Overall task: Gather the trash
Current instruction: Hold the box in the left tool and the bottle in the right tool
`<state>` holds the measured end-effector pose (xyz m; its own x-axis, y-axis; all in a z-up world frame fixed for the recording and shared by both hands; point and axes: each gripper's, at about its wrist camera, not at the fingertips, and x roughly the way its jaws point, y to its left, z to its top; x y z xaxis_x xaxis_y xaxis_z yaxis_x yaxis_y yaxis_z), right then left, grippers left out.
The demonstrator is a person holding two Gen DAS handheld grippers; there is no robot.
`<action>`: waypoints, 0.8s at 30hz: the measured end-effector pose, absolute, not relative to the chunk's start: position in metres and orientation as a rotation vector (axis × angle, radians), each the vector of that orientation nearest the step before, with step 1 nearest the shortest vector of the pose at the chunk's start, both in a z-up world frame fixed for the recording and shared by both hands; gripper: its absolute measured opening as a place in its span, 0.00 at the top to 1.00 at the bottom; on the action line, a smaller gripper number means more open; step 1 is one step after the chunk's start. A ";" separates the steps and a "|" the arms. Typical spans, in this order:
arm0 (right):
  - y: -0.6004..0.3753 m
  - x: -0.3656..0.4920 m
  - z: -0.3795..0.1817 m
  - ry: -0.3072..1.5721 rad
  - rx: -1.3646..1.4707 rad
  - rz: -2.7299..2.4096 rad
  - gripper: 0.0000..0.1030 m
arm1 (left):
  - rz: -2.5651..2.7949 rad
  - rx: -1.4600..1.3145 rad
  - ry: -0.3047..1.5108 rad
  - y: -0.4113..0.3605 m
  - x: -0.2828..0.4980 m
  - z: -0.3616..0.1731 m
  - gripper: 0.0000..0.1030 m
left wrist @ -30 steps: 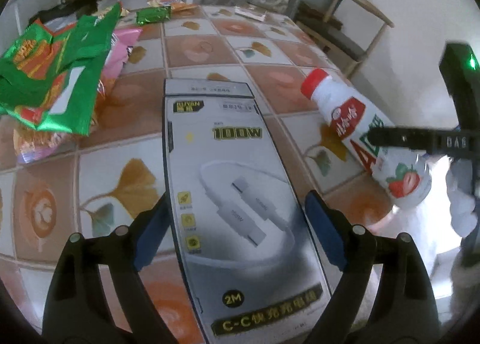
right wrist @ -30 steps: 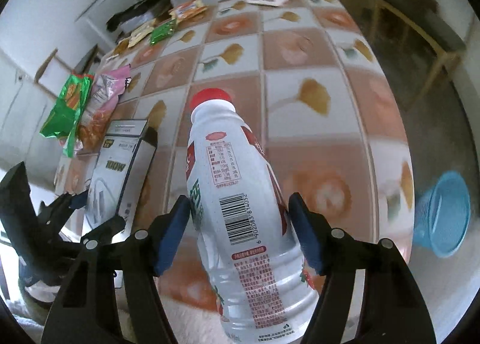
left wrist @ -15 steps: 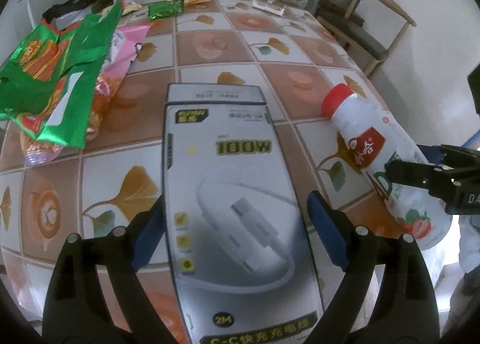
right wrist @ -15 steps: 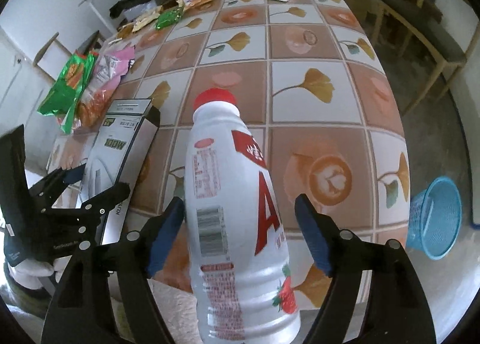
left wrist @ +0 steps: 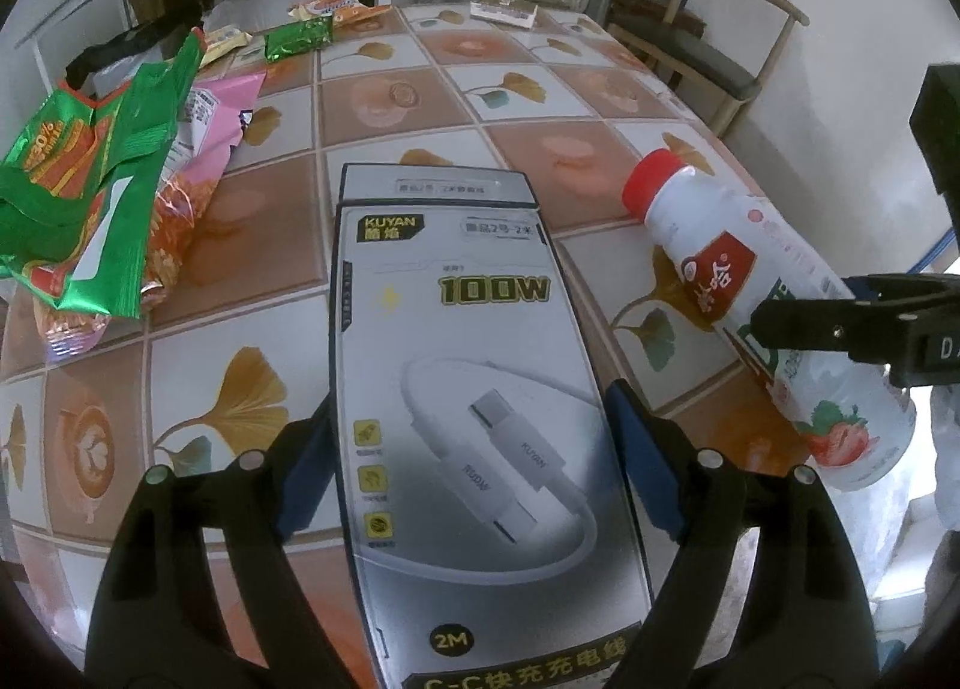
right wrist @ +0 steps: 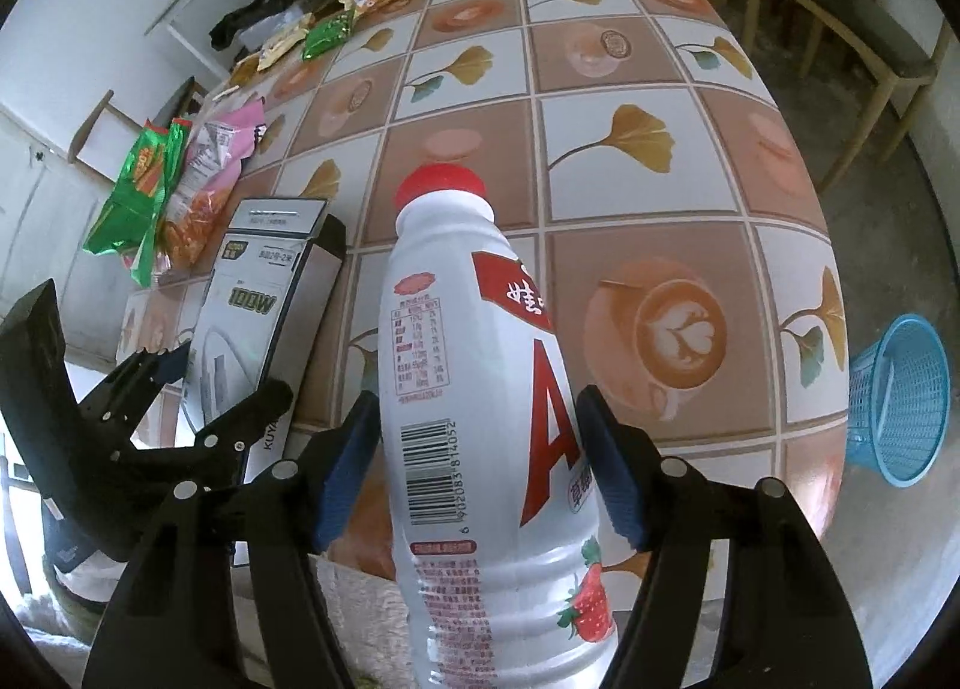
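Left gripper (left wrist: 468, 455) points steeply downward, pads pressed on a box. Right gripper (right wrist: 480, 467) points steeply downward, clamped on a bottle.

Black plastic tongs (left wrist: 468, 467), blue pads (left wrist: 645, 473), silver screws (right wrist: 283, 468)

The left gripper (left wrist: 468, 449) holds a grey cable box (left wrist: 474, 389) between its blue pads, jaws having just narrowed onto it, above the tiled table (left wrist: 384, 89). To the right, the right gripper (left wrist: 840, 323) clasps a white bottle (left wrist: 774, 317) (red cap pointing far-left). Green snack bags (left wrist: 96, 197) lie far left.
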<state>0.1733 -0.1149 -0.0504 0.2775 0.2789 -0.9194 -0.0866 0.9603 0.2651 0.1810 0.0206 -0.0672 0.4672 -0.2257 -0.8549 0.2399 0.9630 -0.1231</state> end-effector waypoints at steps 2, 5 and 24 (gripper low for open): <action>-0.115 0.174 -0.051 1.268 0.179 0.245 0.36 | -0.279 0.027 1.046 0.019 0.181 -0.068 0.22; -0.114 0.174 -0.052 1.268 0.183 0.239 0.36 | -0.276 0.033 1.048 0.018 0.180 -0.068 0.22; -0.116 0.172 -0.051 1.244 0.191 0.225 0.37 | -0.236 0.034 1.038 0.026 0.183 -0.069 0.22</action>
<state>0.1719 -0.1157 -0.0513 0.3044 0.2725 -0.9127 -0.0651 0.9619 0.2655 0.1833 0.0257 -0.0692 0.4847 -0.1775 -0.8565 0.2095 0.9742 -0.0834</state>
